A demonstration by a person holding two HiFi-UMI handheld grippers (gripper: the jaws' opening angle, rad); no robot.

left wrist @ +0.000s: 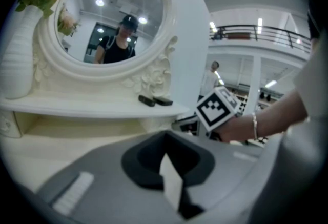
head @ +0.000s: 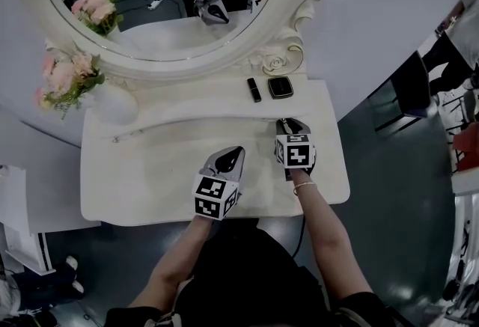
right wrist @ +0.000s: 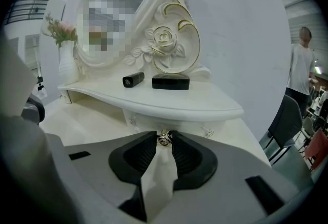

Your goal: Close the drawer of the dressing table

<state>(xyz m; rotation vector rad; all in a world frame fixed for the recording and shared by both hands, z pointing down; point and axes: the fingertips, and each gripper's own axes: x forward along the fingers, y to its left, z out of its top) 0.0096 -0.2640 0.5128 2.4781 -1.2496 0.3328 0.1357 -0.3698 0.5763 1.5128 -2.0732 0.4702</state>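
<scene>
Metal drawer knob (right wrist: 164, 138) tight between 2 tips of right gripper (right wrist: 164, 143).

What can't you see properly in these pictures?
Small gold drawer knob: head view, hidden under the right gripper.
Inside of the white drawer: all views, under the white curved shelf.
Any print on the black lipstick tube: too small everywhere.
White ribbed vase: left gripper view, cut by the edge.
</scene>
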